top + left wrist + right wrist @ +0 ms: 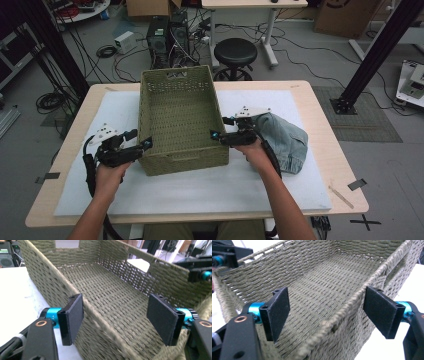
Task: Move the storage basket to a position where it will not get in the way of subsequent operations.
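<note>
An olive-green woven basket (184,162) stands open and empty in the middle of a white mat. My left gripper (141,139) is at its near left corner. In the left gripper view my left gripper (117,320) is open, its jaws straddling the basket's (112,290) left wall, one pad outside and one inside. My right gripper (220,128) is at the near right side. In the right gripper view my right gripper (329,312) is also open astride the basket's (324,272) right rim, with a gap on both sides. A crumpled blue denim garment (286,141) lies right of the basket, behind my right hand.
The white mat (200,192) covers most of the wooden table (340,165). Beyond the far edge stand a black stool (235,52) and a computer tower (159,40) among floor cables. Black frame posts (372,55) rise at both sides.
</note>
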A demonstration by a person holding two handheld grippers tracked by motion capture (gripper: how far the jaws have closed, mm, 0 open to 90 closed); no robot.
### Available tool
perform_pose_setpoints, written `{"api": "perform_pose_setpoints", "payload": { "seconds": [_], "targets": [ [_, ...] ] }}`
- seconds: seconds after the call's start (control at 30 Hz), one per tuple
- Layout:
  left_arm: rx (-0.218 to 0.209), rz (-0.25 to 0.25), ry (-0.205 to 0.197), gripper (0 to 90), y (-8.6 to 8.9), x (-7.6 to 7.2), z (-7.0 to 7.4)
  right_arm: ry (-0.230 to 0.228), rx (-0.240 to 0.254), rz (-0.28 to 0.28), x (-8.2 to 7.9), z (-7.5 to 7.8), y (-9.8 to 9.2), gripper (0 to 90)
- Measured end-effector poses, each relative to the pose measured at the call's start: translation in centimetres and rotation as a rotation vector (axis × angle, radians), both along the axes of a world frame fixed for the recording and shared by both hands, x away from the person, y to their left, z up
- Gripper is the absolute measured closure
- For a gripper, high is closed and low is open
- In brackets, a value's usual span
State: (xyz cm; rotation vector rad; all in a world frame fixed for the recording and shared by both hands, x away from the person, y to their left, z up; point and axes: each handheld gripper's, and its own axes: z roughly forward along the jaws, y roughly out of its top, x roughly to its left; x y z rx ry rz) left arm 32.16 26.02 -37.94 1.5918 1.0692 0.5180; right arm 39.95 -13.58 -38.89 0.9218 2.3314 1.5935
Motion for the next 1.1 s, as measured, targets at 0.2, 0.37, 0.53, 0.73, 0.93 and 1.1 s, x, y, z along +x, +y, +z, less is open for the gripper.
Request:
{"api": "perform_pose_setpoints", "payload": {
  "seconds": [0.2,0.37,0.53,0.73,0.93,1.1],
  "targets": [
    [0.035,0.041,0.037,23.4,0.4,2.4,1.0,0.012,0.016,0.019,-0.8,-0.2,-0.7,26.5],
    [0.095,0.052,0.072,23.4,-0.1,4.4,1.4,0.021,-0.004,0.054,-1.3,-0.2,-0.7,29.8],
    [0.129,0.058,0.120,24.4,0.1,5.8,1.3,0.019,0.002,0.067,-2.0,-0.3,-0.4,29.9],
    [0.136,0.048,0.132,37.5,0.1,6.7,0.9,-0.001,0.040,0.011,-2.3,0.0,-1.3,24.2],
    [0.131,0.065,0.136,40.2,0.0,7.0,0.8,-0.011,0.059,-0.022,-2.8,0.4,-3.0,23.7],
    [0.174,0.085,0.164,47.6,-0.3,7.4,1.3,-0.017,0.062,-0.028,-3.1,0.5,-3.5,23.9]
  ]
}}
